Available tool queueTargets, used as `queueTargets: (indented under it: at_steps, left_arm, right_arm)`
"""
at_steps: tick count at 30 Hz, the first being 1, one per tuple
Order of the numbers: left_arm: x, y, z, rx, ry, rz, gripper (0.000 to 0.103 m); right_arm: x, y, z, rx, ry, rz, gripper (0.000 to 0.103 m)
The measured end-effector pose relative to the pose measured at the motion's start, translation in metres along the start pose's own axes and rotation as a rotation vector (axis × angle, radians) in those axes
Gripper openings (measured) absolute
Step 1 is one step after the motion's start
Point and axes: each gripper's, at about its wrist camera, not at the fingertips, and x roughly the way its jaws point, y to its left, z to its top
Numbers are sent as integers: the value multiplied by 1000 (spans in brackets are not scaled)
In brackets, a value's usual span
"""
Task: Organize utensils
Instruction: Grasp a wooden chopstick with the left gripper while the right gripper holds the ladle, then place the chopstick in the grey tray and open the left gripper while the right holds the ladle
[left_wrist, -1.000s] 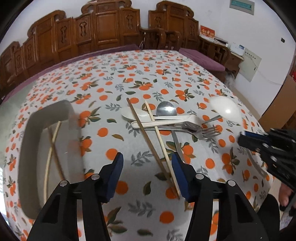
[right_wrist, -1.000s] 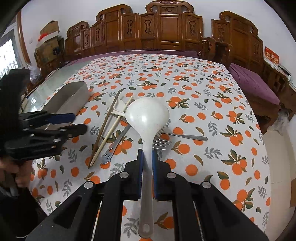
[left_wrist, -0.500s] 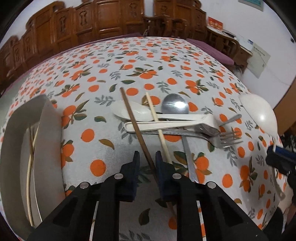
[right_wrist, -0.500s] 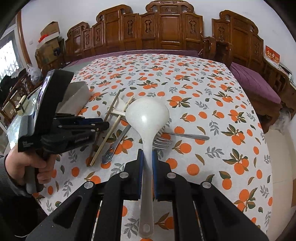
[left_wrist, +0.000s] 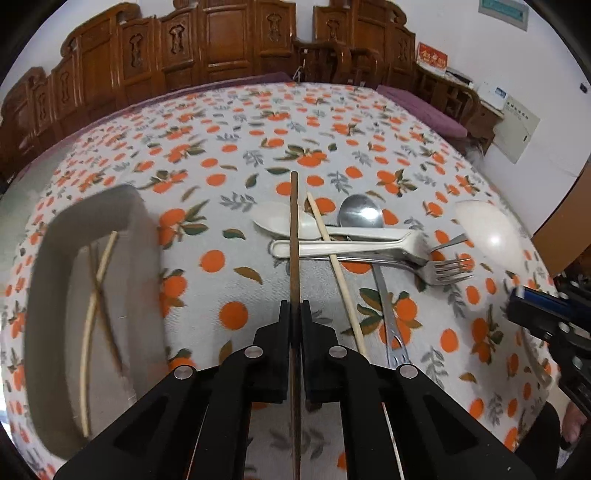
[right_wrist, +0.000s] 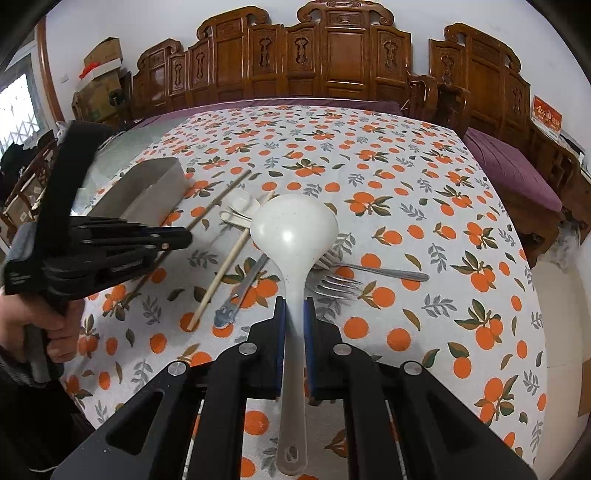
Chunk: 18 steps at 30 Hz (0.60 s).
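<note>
On the orange-print bench (left_wrist: 229, 173), a dark chopstick (left_wrist: 293, 236) is pinched between the closed jaws of the left hand-held gripper (left_wrist: 294, 314), its long axis running straight ahead along the fingers and crossing over the white spoon (left_wrist: 273, 221) in the utensil pile. The grey tray (left_wrist: 144, 258) — already carrying two crossed chopsticks (left_wrist: 96, 291) — lies just to the left of this gripper, its length roughly parallel to the held stick, so a sideways carry rather than a turn appears to be called for. The left hand is clearly the nearer to the tray. A pale chopstick (left_wrist: 334, 262), a steel spoon (left_wrist: 361, 216) and a fork (left_wrist: 443, 269) are left on the cloth to the right. Further right, the right hand-held gripper (right_wrist: 294, 321) is clamped on the handle of a white ladle (right_wrist: 294, 229), held above the pile — bowl pointing forward, well apart from the tray.
</note>
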Motion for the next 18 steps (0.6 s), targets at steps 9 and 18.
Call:
queueTargets:
  at_steps: [9, 18]
  left_arm:
    - [-56, 10, -3, 14, -85, -5, 4]
    - [-95, 24, -8, 17, -146, -39, 4]
  right_arm:
    - [-10, 23, 15, -5, -26, 9, 11]
    - [-17, 50, 25, -33, -41, 22, 11]
